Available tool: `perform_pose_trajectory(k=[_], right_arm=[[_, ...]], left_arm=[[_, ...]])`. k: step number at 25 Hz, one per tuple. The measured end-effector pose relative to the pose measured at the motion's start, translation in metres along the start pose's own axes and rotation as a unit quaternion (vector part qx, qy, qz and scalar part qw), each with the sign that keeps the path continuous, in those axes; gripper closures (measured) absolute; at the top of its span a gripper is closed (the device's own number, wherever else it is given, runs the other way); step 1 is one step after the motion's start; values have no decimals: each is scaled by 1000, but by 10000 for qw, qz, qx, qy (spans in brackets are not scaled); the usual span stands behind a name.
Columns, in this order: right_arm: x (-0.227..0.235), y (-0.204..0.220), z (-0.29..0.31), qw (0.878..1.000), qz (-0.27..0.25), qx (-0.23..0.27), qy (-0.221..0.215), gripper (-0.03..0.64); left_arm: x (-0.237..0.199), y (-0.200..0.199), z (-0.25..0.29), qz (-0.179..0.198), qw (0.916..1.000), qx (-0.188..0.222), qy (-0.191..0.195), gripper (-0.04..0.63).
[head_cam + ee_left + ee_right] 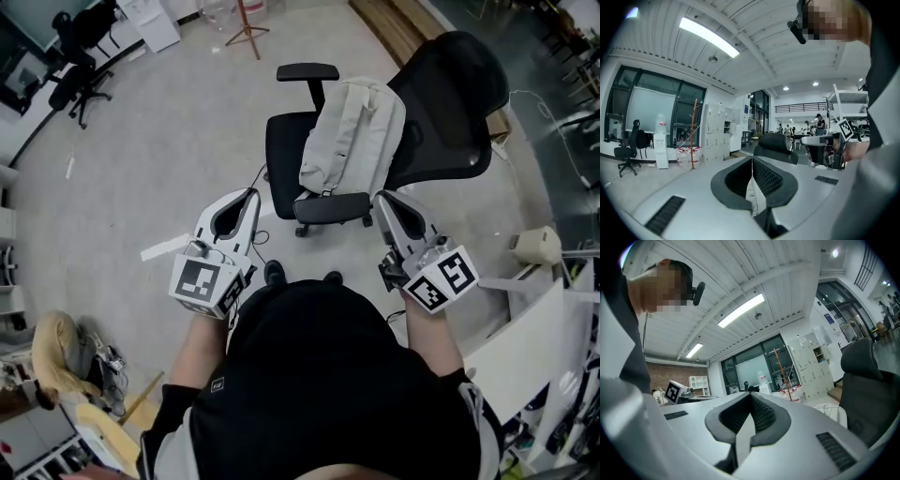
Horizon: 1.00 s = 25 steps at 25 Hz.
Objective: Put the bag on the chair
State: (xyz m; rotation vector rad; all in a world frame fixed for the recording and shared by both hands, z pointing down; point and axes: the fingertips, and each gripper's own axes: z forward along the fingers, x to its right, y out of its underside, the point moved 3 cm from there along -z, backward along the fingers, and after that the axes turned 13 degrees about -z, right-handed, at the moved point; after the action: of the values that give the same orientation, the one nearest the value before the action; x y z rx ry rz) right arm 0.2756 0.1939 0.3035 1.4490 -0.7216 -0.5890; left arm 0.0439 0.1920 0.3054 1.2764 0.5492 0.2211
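Observation:
A pale grey backpack (352,135) rests on the seat of a black office chair (450,112), leaning against its backrest. My left gripper (251,195) hangs shut and empty, short of the chair's left side. My right gripper (381,197) is shut too, with nothing between its jaws, just beside the chair's near armrest (332,207). In the left gripper view the closed jaws (751,160) point level toward the chair's backrest (777,143), with the other gripper (827,146) off to the right. The right gripper view shows meeting jaws (751,401) and a bit of the bag (833,411) at right.
Another black office chair (80,82) stands far left, a wooden coat stand (246,28) at the back. A cream object (538,246) and white furniture (525,347) crowd the right side. Clutter lies at lower left (70,361). The person's feet (274,273) are just before the chair.

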Motion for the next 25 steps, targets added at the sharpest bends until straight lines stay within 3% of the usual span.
perform_pose_trajectory(k=[14,25], right_arm=[[-15,-10,31,9987,-444,-126,213,589],[-8,-11,35,9984,-467,-157,268,589]], left_arm=[[-26,-16,15,109,9992,20,388,577],[-29,-14,20,97,9991,-36,405,577]])
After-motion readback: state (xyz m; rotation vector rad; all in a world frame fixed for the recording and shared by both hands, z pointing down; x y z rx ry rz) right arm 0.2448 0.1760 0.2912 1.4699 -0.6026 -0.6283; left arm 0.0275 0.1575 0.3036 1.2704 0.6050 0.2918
